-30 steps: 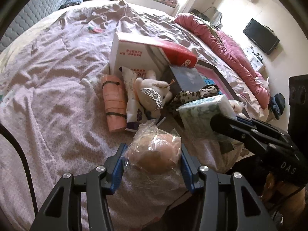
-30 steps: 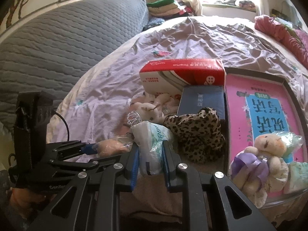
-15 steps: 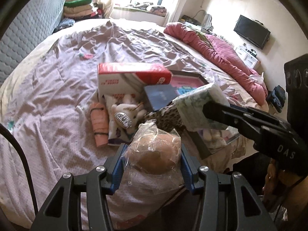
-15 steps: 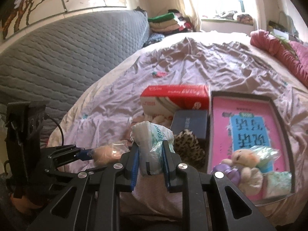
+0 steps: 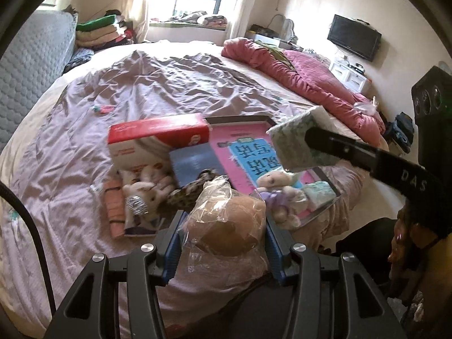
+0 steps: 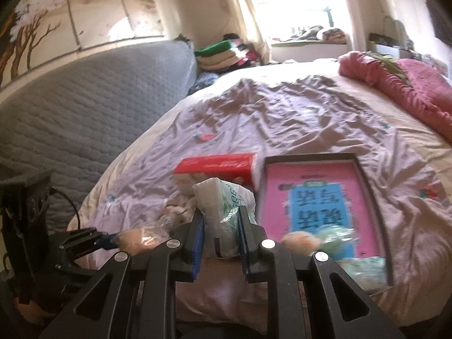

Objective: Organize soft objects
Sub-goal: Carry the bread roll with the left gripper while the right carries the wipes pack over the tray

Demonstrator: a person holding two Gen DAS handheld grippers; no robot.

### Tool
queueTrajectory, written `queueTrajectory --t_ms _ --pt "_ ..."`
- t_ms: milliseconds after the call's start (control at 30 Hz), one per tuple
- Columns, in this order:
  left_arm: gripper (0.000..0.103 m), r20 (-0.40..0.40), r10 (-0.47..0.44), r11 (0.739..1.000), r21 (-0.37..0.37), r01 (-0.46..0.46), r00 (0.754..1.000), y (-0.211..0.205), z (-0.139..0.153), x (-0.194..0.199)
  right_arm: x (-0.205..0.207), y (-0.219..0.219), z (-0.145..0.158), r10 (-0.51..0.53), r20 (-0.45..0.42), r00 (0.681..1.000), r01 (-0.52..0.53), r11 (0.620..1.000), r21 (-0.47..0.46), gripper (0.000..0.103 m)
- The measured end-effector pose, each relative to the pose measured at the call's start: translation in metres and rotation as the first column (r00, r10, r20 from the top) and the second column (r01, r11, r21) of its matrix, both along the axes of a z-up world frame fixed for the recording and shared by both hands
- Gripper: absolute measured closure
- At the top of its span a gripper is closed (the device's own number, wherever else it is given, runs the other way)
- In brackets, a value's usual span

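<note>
My left gripper [image 5: 221,227] is shut on a tan soft toy in a clear plastic bag [image 5: 226,226], held above the near edge of the bed. My right gripper [image 6: 220,226] is shut on a green-and-white tissue pack [image 6: 226,206]; the same tissue pack [image 5: 299,141] shows at the right of the left wrist view. Below lies a pink tray [image 5: 248,147] holding a small plush doll [image 5: 279,192] and another tissue pack [image 5: 319,193]. A white plush [image 5: 144,195], a leopard-print item [image 5: 186,195] and a pink roll [image 5: 113,209] lie beside a red-and-white box [image 5: 152,141].
The lilac bedsheet [image 5: 169,84] stretches far back. A crumpled pink quilt [image 5: 310,79] runs along the right side. A grey padded headboard [image 6: 84,107] stands on the left, folded clothes [image 5: 99,28] near the window. A person's hand [image 5: 406,251] holds the right gripper.
Both grippers have risen and drawn back from the pile with their loads still held. The pile and tray look smaller and lower; more of the room shows.
</note>
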State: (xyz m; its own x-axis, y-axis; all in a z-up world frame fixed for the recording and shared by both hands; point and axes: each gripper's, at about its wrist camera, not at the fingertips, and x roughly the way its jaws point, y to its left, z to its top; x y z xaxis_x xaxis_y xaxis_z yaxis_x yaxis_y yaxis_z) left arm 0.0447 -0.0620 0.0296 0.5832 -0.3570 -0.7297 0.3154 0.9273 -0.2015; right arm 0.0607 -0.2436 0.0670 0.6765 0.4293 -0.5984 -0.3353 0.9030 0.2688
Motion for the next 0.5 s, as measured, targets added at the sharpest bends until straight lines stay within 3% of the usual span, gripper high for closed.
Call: queueTrajectory --t_ms 500 --pt "0.051 0.056 -0.095 0.992 0.093 0.089 0.994 -0.080 0.022 0.009 -0.010 -0.072 0.014 -0.131 0.048 0.990 0.128 0.989 0.075 0.081"
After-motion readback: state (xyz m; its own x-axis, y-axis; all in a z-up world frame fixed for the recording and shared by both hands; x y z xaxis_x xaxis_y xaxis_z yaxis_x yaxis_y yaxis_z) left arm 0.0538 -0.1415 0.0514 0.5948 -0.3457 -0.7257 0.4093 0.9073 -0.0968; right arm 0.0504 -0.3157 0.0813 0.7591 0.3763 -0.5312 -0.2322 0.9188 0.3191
